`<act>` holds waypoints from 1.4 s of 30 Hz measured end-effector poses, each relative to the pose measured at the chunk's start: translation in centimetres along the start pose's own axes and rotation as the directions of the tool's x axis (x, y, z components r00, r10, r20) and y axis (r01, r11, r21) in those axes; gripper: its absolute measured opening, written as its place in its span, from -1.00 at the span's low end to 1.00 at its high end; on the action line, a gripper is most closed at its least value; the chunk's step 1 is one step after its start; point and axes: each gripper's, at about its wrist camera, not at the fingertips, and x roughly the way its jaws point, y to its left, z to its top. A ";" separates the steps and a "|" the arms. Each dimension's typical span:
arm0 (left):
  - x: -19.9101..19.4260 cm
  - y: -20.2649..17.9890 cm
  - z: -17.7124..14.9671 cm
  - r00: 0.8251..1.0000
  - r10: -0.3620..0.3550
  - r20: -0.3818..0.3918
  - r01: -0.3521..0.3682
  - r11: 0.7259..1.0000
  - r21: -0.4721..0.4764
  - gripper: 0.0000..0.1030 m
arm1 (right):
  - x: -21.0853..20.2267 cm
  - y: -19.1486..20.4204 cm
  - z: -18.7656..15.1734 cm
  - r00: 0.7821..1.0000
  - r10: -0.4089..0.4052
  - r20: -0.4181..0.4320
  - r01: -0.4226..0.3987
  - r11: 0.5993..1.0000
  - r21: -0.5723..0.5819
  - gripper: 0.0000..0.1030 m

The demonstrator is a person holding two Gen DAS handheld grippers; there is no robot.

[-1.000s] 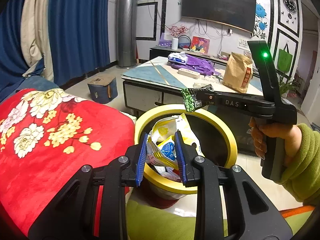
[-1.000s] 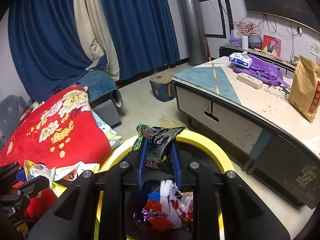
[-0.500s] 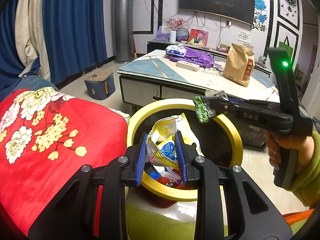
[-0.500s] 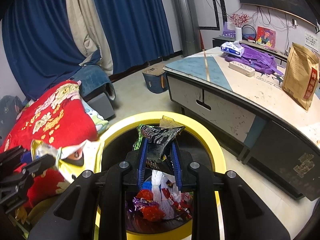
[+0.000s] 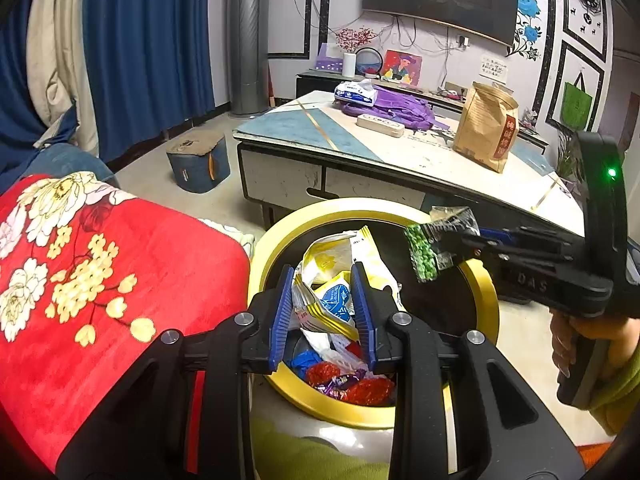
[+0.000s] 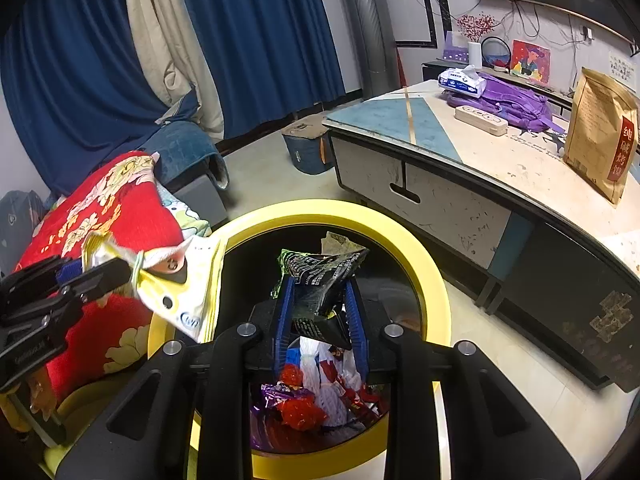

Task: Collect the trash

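Over the round yellow-rimmed trash bin (image 5: 486,300), both grippers hang with trash in them. Left gripper (image 5: 324,304) has its blue ribbed fingers (image 5: 280,316) set narrow around a crumpled yellow and white snack bag (image 5: 334,276), which sticks up above the bin's rim on the near side. Right gripper (image 6: 318,308) has a dark crinkly foil wrapper with green print (image 6: 320,276) between its blue fingers (image 6: 283,312); its jaws have just been opening a bit, but the wrapper still sits wedged between the pads, right over the middle of the bin's opening. From the left camera you can see that wrapper's green end poking out past the fingertips above the bin's far rim.

Down inside the bin there's already a heap of red, purple, blue and white wrappers (image 6: 316,396).

Red blanket with yellow and white flowers (image 5: 100,280) sits just left of the bin. Behind it, a pale and blue tabletop (image 5: 312,130) carries a brown paper bag (image 5: 486,128), a purple backpack (image 5: 400,106) and a beige power strip (image 5: 380,125). A hand in a green sleeve (image 5: 580,344) grips the right handle.
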 end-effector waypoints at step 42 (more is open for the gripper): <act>-9.4 6.4 -1.5 0.973 0.205 0.106 -0.183 0.966 -0.185 0.79 | -6.1 8.7 0.7 0.986 0.071 0.150 -0.042 0.981 -0.187 0.87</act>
